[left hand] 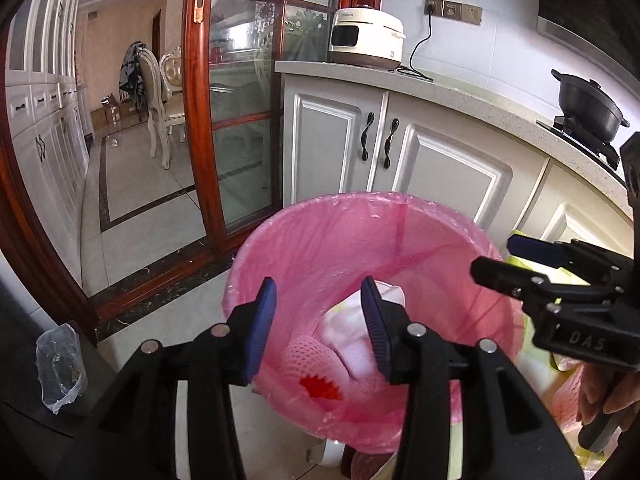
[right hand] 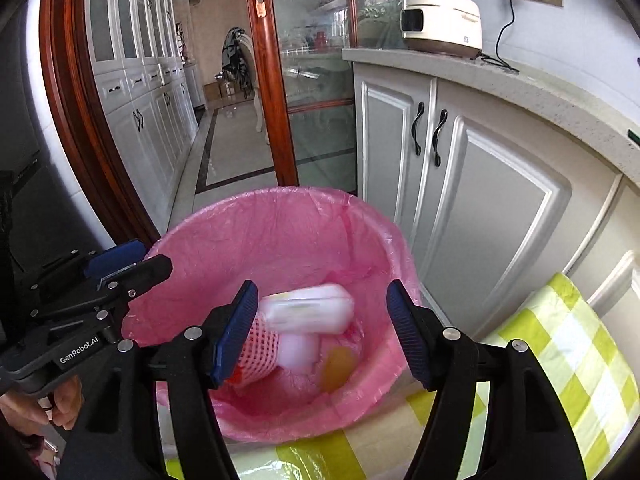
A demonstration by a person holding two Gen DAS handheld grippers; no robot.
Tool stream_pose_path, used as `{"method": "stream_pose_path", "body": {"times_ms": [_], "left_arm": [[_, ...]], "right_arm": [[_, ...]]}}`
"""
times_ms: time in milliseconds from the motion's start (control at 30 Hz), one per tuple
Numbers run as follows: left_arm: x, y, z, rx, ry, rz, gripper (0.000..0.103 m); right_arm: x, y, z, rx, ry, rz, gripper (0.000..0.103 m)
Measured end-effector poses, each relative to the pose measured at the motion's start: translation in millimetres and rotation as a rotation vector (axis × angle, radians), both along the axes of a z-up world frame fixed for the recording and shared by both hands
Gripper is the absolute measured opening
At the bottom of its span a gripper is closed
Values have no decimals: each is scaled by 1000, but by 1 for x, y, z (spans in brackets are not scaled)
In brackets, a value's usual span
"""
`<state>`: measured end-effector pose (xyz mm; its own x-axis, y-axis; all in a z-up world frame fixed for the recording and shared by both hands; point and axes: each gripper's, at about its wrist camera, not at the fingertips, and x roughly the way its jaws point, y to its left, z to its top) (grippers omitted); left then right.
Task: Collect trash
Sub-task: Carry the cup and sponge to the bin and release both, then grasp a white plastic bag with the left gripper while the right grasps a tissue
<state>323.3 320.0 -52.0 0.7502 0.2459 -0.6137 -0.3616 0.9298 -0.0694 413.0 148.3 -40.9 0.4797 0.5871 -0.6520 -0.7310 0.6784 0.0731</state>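
Both the left tongs (left hand: 318,320) and right tongs (right hand: 320,330) hang released and empty over the round bin lined with a pink plastic bag (right hand: 280,232), where the white foam tray (right hand: 308,314) and pink foam netting (right hand: 260,346) now lie, so this looks like the drop step, and next comes fetching more litter.

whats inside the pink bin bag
Inside the pink bin bag: a white packet, pink foam net, a white lump and something brownish. Anything beneath them is covered.
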Motion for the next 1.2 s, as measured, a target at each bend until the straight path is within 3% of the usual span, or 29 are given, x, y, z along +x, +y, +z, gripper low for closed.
{"method": "stream_pose_path", "body": {"times_ms": [133, 200, 400, 800, 1000, 1200], "left_arm": [[-22, -13, 9, 27, -20, 8, 52], [-38, -28, 15, 54, -41, 10, 64], [-79, -86, 25, 115, -100, -27, 85], [-105, -229, -2, -9, -72, -254, 88], [-106, -304, -25, 0, -27, -412, 88], [-104, -358, -40, -40, 8, -518, 88]], "right_arm": [[-20, -20, 7, -10, -30, -22, 64], [-33, -36, 11, -7, -45, -40, 64], [-85, -108, 11, 11, -64, -143, 67], [-173, -265, -19, -43, -68, -390, 68], [-196, -350, -37, -44, -30, -548, 68], [-203, -414, -52, -44, 3, -669, 68]]}}
